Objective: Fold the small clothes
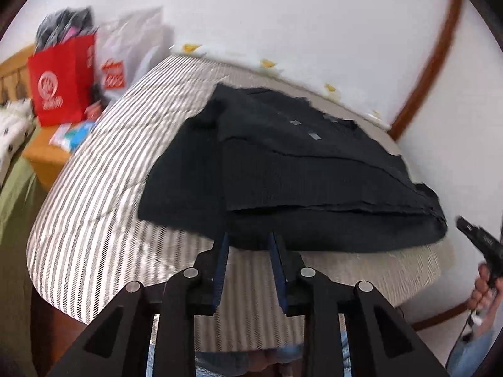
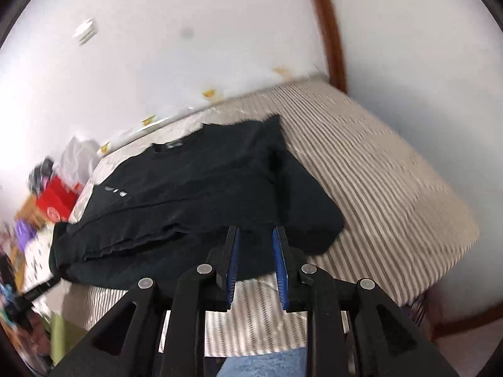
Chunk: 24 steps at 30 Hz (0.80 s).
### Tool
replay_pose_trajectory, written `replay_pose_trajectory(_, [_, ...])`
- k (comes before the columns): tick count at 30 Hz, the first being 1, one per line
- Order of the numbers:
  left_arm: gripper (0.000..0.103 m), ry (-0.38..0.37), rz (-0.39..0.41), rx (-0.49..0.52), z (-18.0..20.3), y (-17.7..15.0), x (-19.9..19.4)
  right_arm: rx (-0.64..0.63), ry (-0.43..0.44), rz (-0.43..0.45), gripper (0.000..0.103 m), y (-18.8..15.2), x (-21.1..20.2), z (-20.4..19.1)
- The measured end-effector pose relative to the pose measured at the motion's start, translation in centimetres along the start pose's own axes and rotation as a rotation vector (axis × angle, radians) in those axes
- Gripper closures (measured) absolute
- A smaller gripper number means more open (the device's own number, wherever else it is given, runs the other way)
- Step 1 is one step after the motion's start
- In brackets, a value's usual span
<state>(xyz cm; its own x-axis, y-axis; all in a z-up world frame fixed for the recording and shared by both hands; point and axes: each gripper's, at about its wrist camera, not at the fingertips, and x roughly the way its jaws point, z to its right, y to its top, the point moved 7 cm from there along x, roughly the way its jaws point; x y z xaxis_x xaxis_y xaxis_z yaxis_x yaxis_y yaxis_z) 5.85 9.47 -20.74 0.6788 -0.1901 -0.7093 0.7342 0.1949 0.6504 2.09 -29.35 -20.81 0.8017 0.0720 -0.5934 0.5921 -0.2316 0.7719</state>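
Both pairs of fingers stand parted, nothing between them. The left gripper (image 1: 248, 238) has its blue-lined fingers (image 1: 223, 251) right at the near hem of the black garment (image 1: 283, 169); whether the tips touch the cloth or sit just short of it I cannot tell through the blur. The right gripper (image 2: 256, 232) is placed the same way at its own stretch of that hem, also released, with its fingers (image 2: 278, 245) at the cloth's edge.

The garment lies partly folded in layers on the striped bed (image 1: 103, 169), dead ahead of both grippers, its long axis running across them from side to side along the bed's near edge. From the left wrist view the bulk spreads rightward; from the right wrist view it spreads leftward, so the two grippers bracket the near hem, left toward one end and right toward the other. Neither looks clearly nearer. By my reading, the coming move turns on that hem lying crosswise directly before the fingers: close on it, then carry it away toward the wall (image 1: 314, 25).

A red bag (image 1: 63, 81) sits well apart at the bed's far left corner.
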Motion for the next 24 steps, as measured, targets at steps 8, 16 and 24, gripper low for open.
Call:
replay_pose_trajectory(8, [0.071,-0.065,0.008,0.084,3.5,0.7,0.9,-0.055,0.05,-0.094,0.093,-1.9,4.9,-2.6])
replay_pose_trajectory(16, [0.071,-0.085,-0.047,0.074,4.1,1.0,3.7,-0.084,0.04,-0.077,0.093,-1.3,6.3,-2.7])
replay_pose_trajectory(24, [0.081,0.0,-0.091,0.112,4.4,0.9,5.7,-0.113,-0.005,-0.078,0.096,-0.8,8.1,-2.5])
